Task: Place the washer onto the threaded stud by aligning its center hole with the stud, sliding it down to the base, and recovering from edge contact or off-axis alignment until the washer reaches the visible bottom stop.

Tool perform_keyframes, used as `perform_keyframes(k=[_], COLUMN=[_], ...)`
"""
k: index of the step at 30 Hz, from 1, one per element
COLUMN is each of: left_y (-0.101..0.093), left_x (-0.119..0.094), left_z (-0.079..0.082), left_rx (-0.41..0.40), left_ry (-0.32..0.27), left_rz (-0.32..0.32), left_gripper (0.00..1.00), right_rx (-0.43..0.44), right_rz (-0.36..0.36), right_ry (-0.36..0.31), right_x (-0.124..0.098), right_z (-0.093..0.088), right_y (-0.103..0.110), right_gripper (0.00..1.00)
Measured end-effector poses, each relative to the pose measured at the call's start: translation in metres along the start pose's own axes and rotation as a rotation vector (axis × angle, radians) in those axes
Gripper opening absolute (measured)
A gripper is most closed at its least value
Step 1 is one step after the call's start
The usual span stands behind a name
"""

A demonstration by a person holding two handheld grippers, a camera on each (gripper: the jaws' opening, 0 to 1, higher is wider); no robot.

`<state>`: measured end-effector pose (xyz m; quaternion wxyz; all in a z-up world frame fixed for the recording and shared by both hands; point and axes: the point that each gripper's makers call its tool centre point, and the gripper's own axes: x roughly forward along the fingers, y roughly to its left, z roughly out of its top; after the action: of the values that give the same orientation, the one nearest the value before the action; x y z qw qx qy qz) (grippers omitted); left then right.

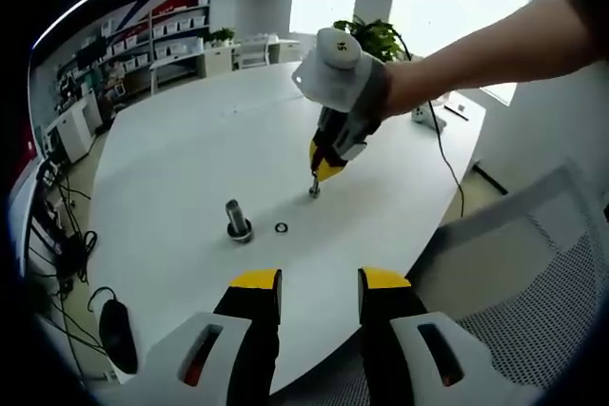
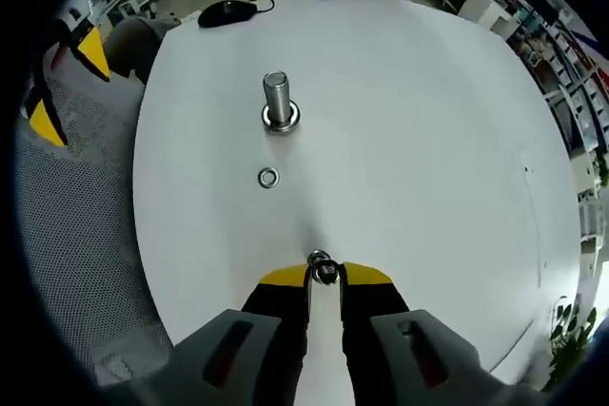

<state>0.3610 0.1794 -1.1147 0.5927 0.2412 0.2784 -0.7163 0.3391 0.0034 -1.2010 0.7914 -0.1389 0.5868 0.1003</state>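
Steel washer (image 2: 322, 266) sits clamped in my right hand-held gripper (image 2: 324, 276) at lower centre, ready for the stud (image 2: 276, 100); left hand-held gripper (image 1: 319, 282) idles open.

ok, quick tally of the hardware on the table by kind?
Threaded stud: 1, upright on its base.
Loose washer: 1, flat on the white table, apart from the stud.
Small metal piece: 1, at the right gripper tips; kind too small to tell.
Black mouse: 1.
Total: 4

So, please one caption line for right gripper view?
Right gripper pinching a washer on the table, stud ahead.
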Motion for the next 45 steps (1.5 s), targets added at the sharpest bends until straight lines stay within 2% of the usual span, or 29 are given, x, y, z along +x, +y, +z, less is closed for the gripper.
perform_keyframes(k=[5, 6, 11, 12, 15, 16, 17, 18, 21, 22, 25, 29, 31, 33, 38, 42, 45], left_y=[-0.002, -0.003, -0.003, -0.003, -0.001, -0.001, 0.000, 0.000, -0.002, -0.002, -0.001, -0.002, -0.002, -0.002, -0.003, -0.003, -0.002], left_x=[-0.001, -0.001, 0.000, 0.000, 0.000, 0.001, 0.002, 0.002, -0.001, -0.001, 0.001, 0.001, 0.001, 0.001, 0.000, 0.000, 0.000], left_z=[0.000, 0.000, 0.000, 0.000, -0.001, -0.001, -0.002, -0.003, 0.000, 0.000, -0.001, -0.002, -0.002, -0.002, -0.001, 0.000, -0.001], left_rx=[0.006, 0.008, 0.006, 0.006, 0.005, 0.003, 0.003, 0.004, 0.002, 0.003, 0.001, 0.002, 0.002, 0.004, 0.004, 0.006, 0.006], left_ry=[0.005, 0.006, 0.006, 0.006, 0.005, 0.005, 0.005, 0.007, 0.006, 0.005, 0.005, 0.007, 0.006, 0.006, 0.006, 0.004, 0.002], left_rz=[-0.003, -0.004, -0.006, -0.006, -0.005, -0.006, -0.006, -0.005, -0.006, -0.006, -0.007, -0.008, -0.009, -0.009, -0.009, -0.008, -0.006], left_gripper=[0.30, 0.30, 0.30, 0.30, 0.30, 0.30, 0.30, 0.30, 0.30, 0.30, 0.30, 0.30, 0.30, 0.30, 0.30, 0.30, 0.30], right_rx=[0.011, 0.013, 0.014, 0.014, 0.029, 0.027, 0.025, 0.025, 0.027, 0.032, 0.035, 0.030, 0.022, 0.032, 0.025, 0.007, -0.007], right_rz=[0.016, 0.017, 0.025, 0.027, 0.033, 0.033, 0.031, 0.035, 0.036, 0.039, 0.041, 0.034, 0.015, 0.004, -0.004, -0.009, -0.005], right_ry=[0.026, 0.030, 0.052, 0.056, 0.066, 0.070, 0.071, 0.073, 0.074, 0.071, 0.066, 0.059, 0.031, 0.011, 0.001, -0.024, -0.035], right_x=[0.012, 0.005, 0.009, 0.019, 0.015, 0.027, 0.030, 0.022, 0.022, 0.035, 0.023, 0.024, 0.023, 0.012, 0.013, 0.007, -0.003], right_z=[-0.003, -0.003, -0.008, -0.010, -0.012, -0.013, -0.014, -0.014, -0.014, -0.014, -0.014, -0.015, -0.011, -0.006, -0.001, 0.011, 0.022], right_y=[-0.005, 0.005, 0.009, 0.000, 0.006, -0.003, -0.005, 0.004, 0.004, -0.006, 0.004, 0.001, -0.005, -0.002, -0.010, -0.011, 0.001], right_gripper=[0.14, 0.14, 0.14, 0.14, 0.14, 0.14, 0.14, 0.14, 0.15, 0.15, 0.16, 0.20, 0.20, 0.20, 0.21, 0.22, 0.23])
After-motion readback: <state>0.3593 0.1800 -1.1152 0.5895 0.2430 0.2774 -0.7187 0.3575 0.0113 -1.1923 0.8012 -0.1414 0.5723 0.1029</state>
